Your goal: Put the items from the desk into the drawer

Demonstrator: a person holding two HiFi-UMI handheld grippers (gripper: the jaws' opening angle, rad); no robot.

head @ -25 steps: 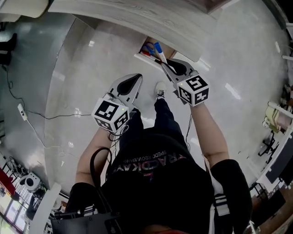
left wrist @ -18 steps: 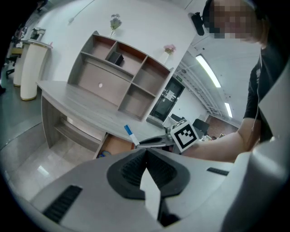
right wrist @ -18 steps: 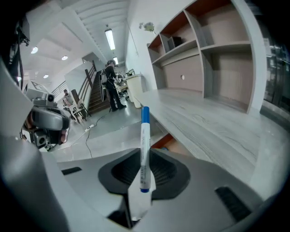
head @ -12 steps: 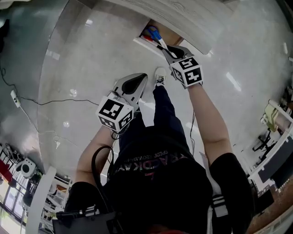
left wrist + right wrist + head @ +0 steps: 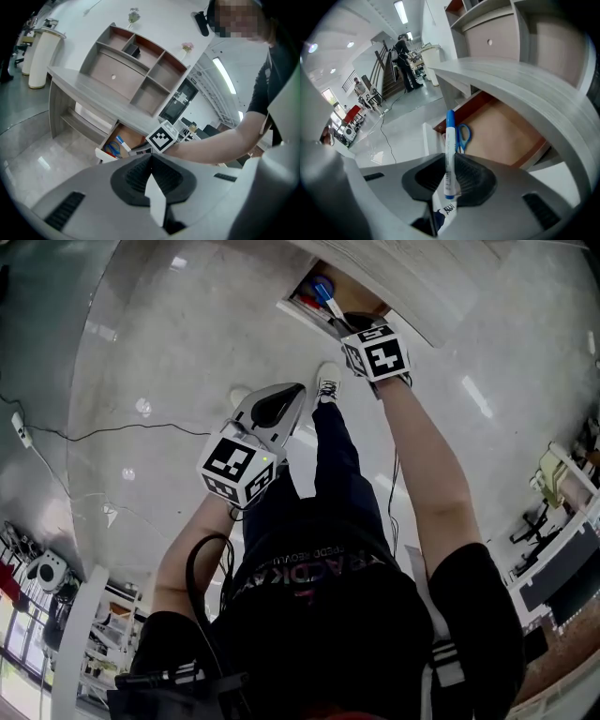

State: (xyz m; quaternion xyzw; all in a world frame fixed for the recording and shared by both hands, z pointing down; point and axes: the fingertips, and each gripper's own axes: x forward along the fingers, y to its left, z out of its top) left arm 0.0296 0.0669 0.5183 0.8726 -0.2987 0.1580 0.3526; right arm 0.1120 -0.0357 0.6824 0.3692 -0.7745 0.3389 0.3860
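Note:
My right gripper (image 5: 449, 165) is shut on a white marker with a blue cap (image 5: 449, 150), which points up over the open wooden drawer (image 5: 506, 136). Blue-handled scissors (image 5: 462, 136) lie inside that drawer near its front left. In the head view the right gripper (image 5: 352, 329) reaches into the drawer (image 5: 354, 294) under the desk, the marker (image 5: 325, 296) sticking out ahead. My left gripper (image 5: 281, 407) hangs lower over the floor, shut, with nothing between its jaws. The left gripper view shows the left gripper (image 5: 151, 169), the drawer (image 5: 123, 140) and the scissors (image 5: 111, 149).
A grey desk (image 5: 93, 91) with a shelf hutch (image 5: 136, 65) stands above the drawer. The drawer's white front (image 5: 427, 136) faces the glossy floor (image 5: 169, 362). A cable (image 5: 94, 432) runs across the floor at left. The person's legs and shoe (image 5: 326, 388) stand just before the drawer.
My right gripper has carried the marker forward and up, from in front of the drawer to over its inside. The left gripper stays about where it was.

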